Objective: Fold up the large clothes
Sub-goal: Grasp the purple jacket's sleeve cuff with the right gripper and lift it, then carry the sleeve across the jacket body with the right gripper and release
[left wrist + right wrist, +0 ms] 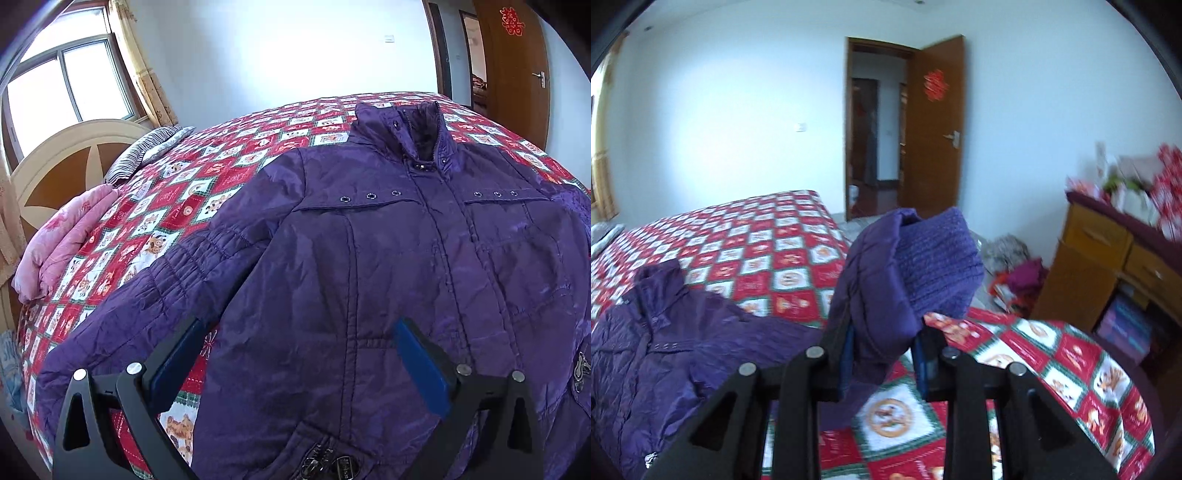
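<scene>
**One sleeve lifted, jacket flat on bed**

Purple jacket (388,258) lies front-up, zipped, spread on the bed (221,162), collar at the far side. Left gripper (295,362) hangs over the lower hem, jaws spread wide, nothing between them. Right gripper (886,354) has jaws pinching the sleeve (886,288), raised off the quilt, knit cuff (938,266) flopped forward.
</scene>
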Available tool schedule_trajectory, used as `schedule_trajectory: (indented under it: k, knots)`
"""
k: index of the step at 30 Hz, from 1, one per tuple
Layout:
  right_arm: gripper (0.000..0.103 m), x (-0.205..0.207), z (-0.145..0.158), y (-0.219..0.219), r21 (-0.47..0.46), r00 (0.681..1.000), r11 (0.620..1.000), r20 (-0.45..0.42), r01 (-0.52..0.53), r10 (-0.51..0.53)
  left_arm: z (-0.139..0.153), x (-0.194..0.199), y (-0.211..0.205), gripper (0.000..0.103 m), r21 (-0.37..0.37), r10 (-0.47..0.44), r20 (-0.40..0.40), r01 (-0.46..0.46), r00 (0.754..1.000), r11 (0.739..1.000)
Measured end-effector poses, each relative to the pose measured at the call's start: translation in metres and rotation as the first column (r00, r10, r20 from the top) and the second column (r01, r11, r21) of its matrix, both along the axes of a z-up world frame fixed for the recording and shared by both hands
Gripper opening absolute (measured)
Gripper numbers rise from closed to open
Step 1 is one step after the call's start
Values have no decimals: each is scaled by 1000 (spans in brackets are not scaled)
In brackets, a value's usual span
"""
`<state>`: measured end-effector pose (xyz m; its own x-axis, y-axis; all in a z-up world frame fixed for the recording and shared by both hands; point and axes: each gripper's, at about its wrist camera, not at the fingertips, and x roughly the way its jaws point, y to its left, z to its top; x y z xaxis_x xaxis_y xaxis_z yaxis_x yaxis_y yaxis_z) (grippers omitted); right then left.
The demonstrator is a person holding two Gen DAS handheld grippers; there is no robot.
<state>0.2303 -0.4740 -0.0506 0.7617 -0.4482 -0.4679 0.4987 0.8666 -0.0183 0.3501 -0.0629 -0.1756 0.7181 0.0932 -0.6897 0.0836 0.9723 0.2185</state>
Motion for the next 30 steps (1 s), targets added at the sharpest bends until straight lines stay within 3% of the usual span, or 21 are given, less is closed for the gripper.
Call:
schedule_trajectory:
  k: [5, 13, 23, 30]
  knots:
    - [29, 20, 9, 63, -88, 992, 988, -4, -128, 129, 2, -4, 6, 102, -6, -8, -2, 8, 1000, 1000]
    - [29, 47, 1, 162, -188, 947, 929, -49, -320, 317, -1, -9, 27, 102, -10, 15, -15, -16, 1000, 1000]
    - [29, 61, -36, 255, -221, 869, 840, -144, -495, 474, 2, -16, 56, 102, -10, 59, -6, -59, 998, 998]
    - [29, 66, -81, 307, -206, 802, 780, -251, -591, 542, -1, -17, 77, 102, -22, 95, -23, -96, 995, 995]
